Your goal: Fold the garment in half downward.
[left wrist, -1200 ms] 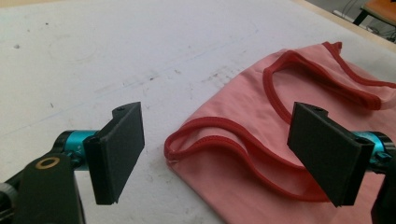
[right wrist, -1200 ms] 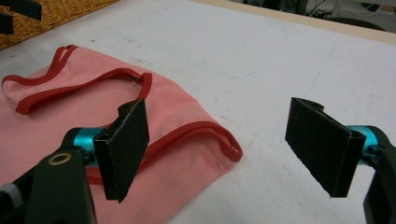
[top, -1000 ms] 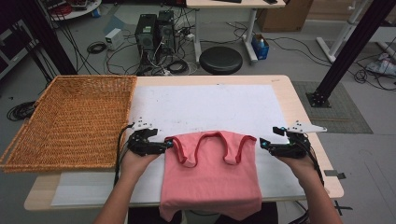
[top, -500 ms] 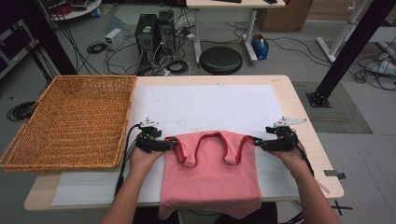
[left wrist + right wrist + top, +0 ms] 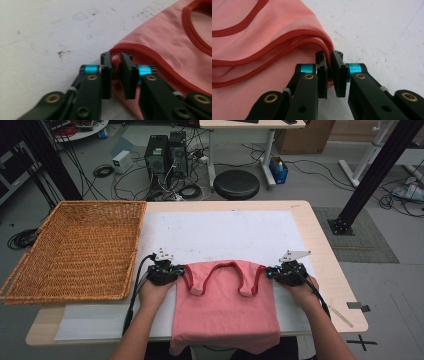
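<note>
Left gripper view showed the left gripper (image 5: 116,65) with its black fingers (image 5: 106,75) having just closed, now clenched on the red-trimmed edge of the pink tank top (image 5: 170,47), a fold of cloth pinched between the pads. Right gripper view showed the right gripper (image 5: 329,65) in the same condition: its fingers (image 5: 340,75) had just closed too and were grasping the doubled red hem at the garment's other side, both layers of trim running into the gap. Around each grip the fabric lay flat against a white mat (image 5: 50,30) marked with small dark smudges. From the high view, the left gripper (image 5: 176,272) sat at the top's left armhole and the right gripper (image 5: 272,272) at its right armhole, each held low in a person's hand, forearms coming in from the near edge. The tank top (image 5: 225,315) lay spread on the mat with its straps pointing away from the person and its lower hem hanging over the near edge of the bench (image 5: 330,265). A woven wicker basket (image 5: 75,250) rested on the bench's left end, well apart from the garment. Beyond the bench a round black stool (image 5: 236,184) stood on the floor near computer towers (image 5: 165,155) and loose cables.
</note>
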Motion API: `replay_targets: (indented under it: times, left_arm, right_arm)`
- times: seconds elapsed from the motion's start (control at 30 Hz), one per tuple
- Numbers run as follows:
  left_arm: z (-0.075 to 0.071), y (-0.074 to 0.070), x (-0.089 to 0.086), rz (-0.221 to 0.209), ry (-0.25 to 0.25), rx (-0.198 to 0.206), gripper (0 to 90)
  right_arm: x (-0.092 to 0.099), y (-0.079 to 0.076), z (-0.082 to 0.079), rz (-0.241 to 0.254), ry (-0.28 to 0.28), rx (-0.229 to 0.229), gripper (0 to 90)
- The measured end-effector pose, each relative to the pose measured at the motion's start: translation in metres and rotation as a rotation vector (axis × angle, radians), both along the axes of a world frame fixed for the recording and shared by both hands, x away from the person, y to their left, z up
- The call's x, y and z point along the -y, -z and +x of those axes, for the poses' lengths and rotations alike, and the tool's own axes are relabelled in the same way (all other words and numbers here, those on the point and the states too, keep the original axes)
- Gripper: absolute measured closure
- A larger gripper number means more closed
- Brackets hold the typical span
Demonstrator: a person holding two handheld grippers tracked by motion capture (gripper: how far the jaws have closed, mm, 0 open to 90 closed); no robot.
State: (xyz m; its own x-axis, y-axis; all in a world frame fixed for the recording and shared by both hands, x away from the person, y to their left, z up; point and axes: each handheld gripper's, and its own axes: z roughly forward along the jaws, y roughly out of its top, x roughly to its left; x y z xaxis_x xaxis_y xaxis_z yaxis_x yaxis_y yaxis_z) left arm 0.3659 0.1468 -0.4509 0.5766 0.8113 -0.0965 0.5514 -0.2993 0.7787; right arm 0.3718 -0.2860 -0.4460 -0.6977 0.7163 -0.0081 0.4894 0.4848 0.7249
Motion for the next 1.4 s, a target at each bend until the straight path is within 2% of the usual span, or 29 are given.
replay_targets:
  times: [0.17,0.27,0.37,0.4,0.5,0.53,0.6,0.63,0.67,0.7,0.73,0.8,0.87,0.93,1.03,1.07,1.1,1.17,1.23,1.3,1.4]
  left_arm:
    - [0.002,-0.004,-0.005,-0.052,-0.003,0.020,83.8]
    - [0.003,-0.010,-0.008,-0.056,-0.009,0.039,83.9]
    - [0.009,-0.024,-0.011,-0.078,-0.019,0.071,83.9]
    - [0.009,-0.024,-0.011,-0.078,-0.019,0.071,83.9]
    - [0.021,-0.040,-0.011,-0.085,-0.024,0.103,83.9]
    - [0.021,-0.040,-0.011,-0.085,-0.024,0.103,83.9]
    - [0.031,-0.053,-0.012,-0.105,-0.028,0.131,83.9]
    - [0.035,-0.056,-0.012,-0.098,-0.023,0.140,83.9]
    - [0.038,-0.059,-0.013,-0.113,-0.024,0.147,83.9]
    - [0.038,-0.059,-0.013,-0.113,-0.024,0.147,83.9]
    - [0.046,-0.062,-0.015,-0.135,-0.022,0.149,83.9]
    - [0.054,-0.062,-0.017,-0.145,-0.022,0.140,83.9]
    - [0.063,-0.060,-0.020,-0.155,-0.030,0.135,83.9]
    - [0.071,-0.058,-0.022,-0.185,-0.041,0.137,83.9]
    - [0.079,-0.058,-0.024,-0.193,-0.046,0.140,83.8]
    - [0.083,-0.058,-0.024,-0.196,-0.045,0.145,83.8]
    - [0.091,-0.062,-0.024,-0.195,-0.040,0.154,83.8]
    - [0.096,-0.067,-0.025,-0.228,-0.022,0.165,83.8]
    - [0.097,-0.068,-0.026,-0.230,-0.006,0.165,83.8]
    - [0.096,-0.068,-0.027,-0.251,0.012,0.161,83.7]
    - [0.095,-0.067,-0.027,-0.249,0.045,0.153,83.7]
  right_arm:
    - [0.004,-0.011,0.002,0.030,0.025,0.020,84.6]
    - [0.004,-0.022,0.004,0.056,0.030,0.043,84.7]
    - [0.003,-0.032,0.009,0.056,0.029,0.060,84.8]
    - [0.003,-0.032,0.009,0.056,0.029,0.060,84.8]
    - [0.001,-0.044,0.019,0.062,0.039,0.074,84.7]
    - [0.001,-0.048,0.023,0.067,0.042,0.073,84.8]
    - [0.002,-0.054,0.030,0.078,0.050,0.084,84.8]
    - [0.003,-0.057,0.034,0.087,0.057,0.084,84.8]
    - [0.004,-0.060,0.038,0.093,0.060,0.088,84.7]
    - [0.005,-0.063,0.042,0.094,0.064,0.091,84.8]
    - [0.005,-0.066,0.046,0.096,0.065,0.092,84.7]
    - [0.006,-0.070,0.056,0.105,0.063,0.092,84.7]
    - [0.006,-0.074,0.067,0.096,0.059,0.088,84.7]
    - [0.005,-0.076,0.077,0.087,0.053,0.088,84.7]
    - [0.004,-0.079,0.092,0.079,0.054,0.090,84.7]
    - [0.004,-0.079,0.092,0.079,0.054,0.090,84.7]
    - [0.003,-0.083,0.103,0.073,0.055,0.099,84.6]
    - [0.003,-0.087,0.108,0.076,0.052,0.107,84.6]
    - [0.003,-0.088,0.110,0.088,0.052,0.115,84.6]
    - [0.006,-0.086,0.112,0.092,0.046,0.114,84.6]
    - [0.011,-0.083,0.112,0.091,0.029,0.111,84.6]
